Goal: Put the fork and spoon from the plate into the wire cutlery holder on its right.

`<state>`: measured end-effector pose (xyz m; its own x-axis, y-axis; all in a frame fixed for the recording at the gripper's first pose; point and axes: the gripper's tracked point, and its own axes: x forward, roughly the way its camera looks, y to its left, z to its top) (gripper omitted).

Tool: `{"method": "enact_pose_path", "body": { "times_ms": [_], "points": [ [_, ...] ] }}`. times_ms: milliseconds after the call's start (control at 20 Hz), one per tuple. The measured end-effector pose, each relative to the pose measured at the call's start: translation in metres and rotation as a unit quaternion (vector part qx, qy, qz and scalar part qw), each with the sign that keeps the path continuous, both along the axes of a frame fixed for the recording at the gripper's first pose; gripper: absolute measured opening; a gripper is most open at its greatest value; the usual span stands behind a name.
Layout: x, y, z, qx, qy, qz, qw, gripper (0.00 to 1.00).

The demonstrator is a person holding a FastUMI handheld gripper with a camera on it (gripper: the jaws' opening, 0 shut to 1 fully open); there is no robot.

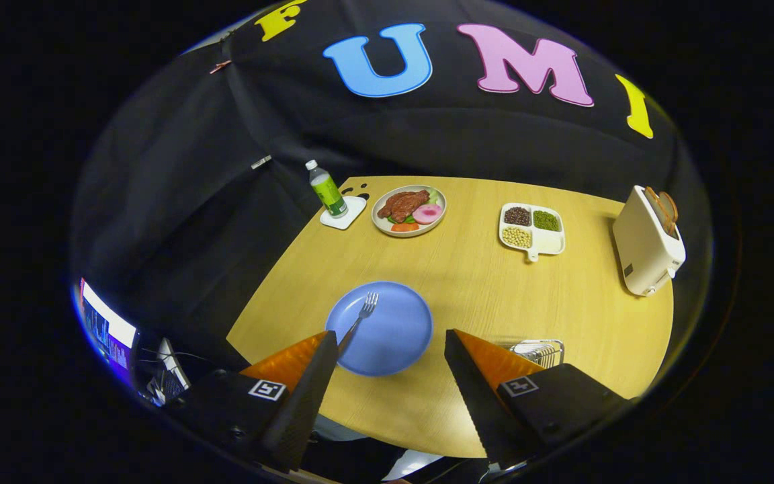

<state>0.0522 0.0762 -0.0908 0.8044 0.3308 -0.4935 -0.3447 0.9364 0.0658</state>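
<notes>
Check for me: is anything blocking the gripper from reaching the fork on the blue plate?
Nothing visible blocks it. The gripper is open above the table's near edge, and the fork lies bare on the blue plate, just ahead of the fingers, its handle running toward the left one. The wire cutlery holder sits apart, behind the right finger.

The left finger (316,363) hides the fork (362,313) handle's end; the right one partly covers the wire holder (540,351)

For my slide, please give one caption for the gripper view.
Open tongs hover above the blue plate holding a fork, wire cutlery holder beside it.
</notes>
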Motion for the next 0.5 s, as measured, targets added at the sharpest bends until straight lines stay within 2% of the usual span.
{"method": "enact_pose_path", "body": {
  "times_ms": [300,500],
  "points": [
    [0.016,0.056,-0.063,-0.028,0.068,0.023,0.997,1.0],
    [0.041,0.083,-0.094,-0.041,0.101,0.02,0.994,1.0]
  ]
}}
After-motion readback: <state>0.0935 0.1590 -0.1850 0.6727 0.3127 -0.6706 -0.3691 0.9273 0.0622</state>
